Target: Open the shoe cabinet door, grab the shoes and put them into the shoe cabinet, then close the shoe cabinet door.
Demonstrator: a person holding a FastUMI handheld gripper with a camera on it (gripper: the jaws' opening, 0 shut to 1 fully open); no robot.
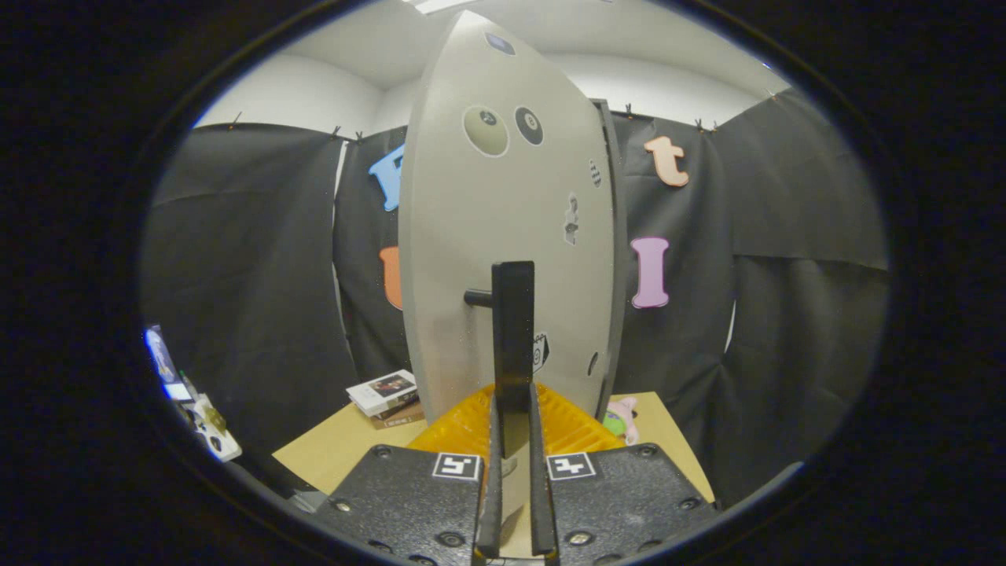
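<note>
Shoe cabinet door (pixel 503 236), a stiff, light-looking grey panel, is seen edge-on just ahead of the tool (pixel 512 440), standing on the table (pixel 338 448); its black bar handle (pixel 512 338) rises upright betw. the fingers and is judged the best grip pt. The tool's fingers (pixel 493 479) are drawn nearly together, approx. clamped on the handle's lower end, though firm contact on both sides can't be confirmed. An orange ribbed tray (pixel 464 428) lies at the door's foot.
</note>
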